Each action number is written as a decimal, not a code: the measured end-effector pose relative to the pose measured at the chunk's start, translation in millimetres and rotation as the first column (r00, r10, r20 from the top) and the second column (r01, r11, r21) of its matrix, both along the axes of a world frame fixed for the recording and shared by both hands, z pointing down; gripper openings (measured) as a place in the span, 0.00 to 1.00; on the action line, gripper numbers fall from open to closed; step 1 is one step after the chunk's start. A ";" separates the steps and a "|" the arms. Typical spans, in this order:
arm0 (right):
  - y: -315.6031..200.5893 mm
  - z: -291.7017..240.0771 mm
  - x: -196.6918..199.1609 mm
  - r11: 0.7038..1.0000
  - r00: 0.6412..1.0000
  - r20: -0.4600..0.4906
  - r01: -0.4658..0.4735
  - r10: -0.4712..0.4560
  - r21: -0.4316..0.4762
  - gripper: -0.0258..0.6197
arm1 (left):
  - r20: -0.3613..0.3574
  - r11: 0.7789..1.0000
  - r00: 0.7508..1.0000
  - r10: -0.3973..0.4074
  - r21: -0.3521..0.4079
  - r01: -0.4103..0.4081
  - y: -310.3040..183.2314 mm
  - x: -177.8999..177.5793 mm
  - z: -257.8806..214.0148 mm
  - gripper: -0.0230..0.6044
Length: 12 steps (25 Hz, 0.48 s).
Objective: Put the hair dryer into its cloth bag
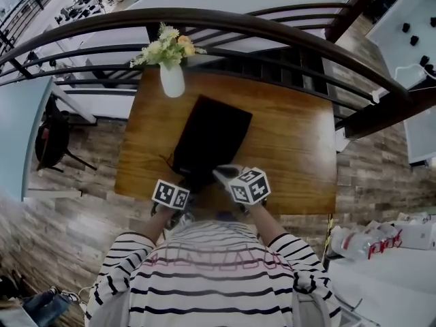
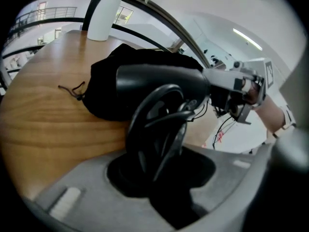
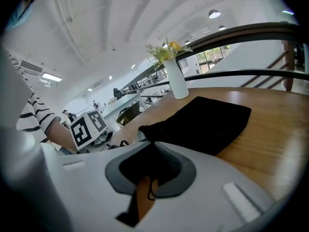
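Observation:
A black cloth bag (image 1: 211, 138) lies flat on the wooden table (image 1: 293, 135), its mouth toward the near edge. In the left gripper view my left gripper (image 2: 159, 163) is shut on the black hair dryer (image 2: 159, 81), gripping it low down. Its barrel lies against the bag (image 2: 106, 81) at the mouth. My right gripper (image 3: 149, 146) is shut on the rim of the bag's (image 3: 203, 120) mouth, with a thin cord hanging in the gap. In the head view both grippers, left (image 1: 184, 184) and right (image 1: 221, 174), sit side by side at the bag's near end.
A white vase (image 1: 172, 79) of flowers stands at the table's far edge, just behind the bag. A dark railing (image 1: 272, 29) curves beyond the table. The bag's drawstring (image 2: 72, 90) trails on the wood to its left. White bags (image 1: 381, 240) lie on the floor at right.

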State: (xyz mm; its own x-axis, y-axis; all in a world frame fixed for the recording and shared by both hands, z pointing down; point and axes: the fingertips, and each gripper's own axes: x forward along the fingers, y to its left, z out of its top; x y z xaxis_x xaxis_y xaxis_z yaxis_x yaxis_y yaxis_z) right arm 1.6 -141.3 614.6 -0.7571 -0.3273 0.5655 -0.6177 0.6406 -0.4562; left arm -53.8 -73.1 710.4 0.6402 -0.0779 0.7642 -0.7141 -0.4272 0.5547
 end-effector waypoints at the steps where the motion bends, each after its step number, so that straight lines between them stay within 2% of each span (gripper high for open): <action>1: 0.3 -1.3 1.6 1.000 1.000 -0.006 0.005 -0.005 0.010 0.06 | 0.004 1.000 1.000 0.007 -0.003 -0.007 -1.5 2.2 0.3 0.27; 12: 4.2 -12.3 2.1 0.993 0.997 -0.055 0.067 -0.061 0.102 0.06 | -0.008 1.000 1.000 0.023 -0.015 -0.023 -31.1 23.8 -3.4 0.27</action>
State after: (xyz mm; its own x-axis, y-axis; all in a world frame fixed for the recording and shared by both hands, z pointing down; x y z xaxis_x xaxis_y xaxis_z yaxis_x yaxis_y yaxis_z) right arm 3.7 -137.1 602.3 -0.7489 -0.3382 0.5699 -0.5950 0.7218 -0.3535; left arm -30.0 -104.2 707.0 0.6481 -0.0518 0.7598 -0.6994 -0.4355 0.5668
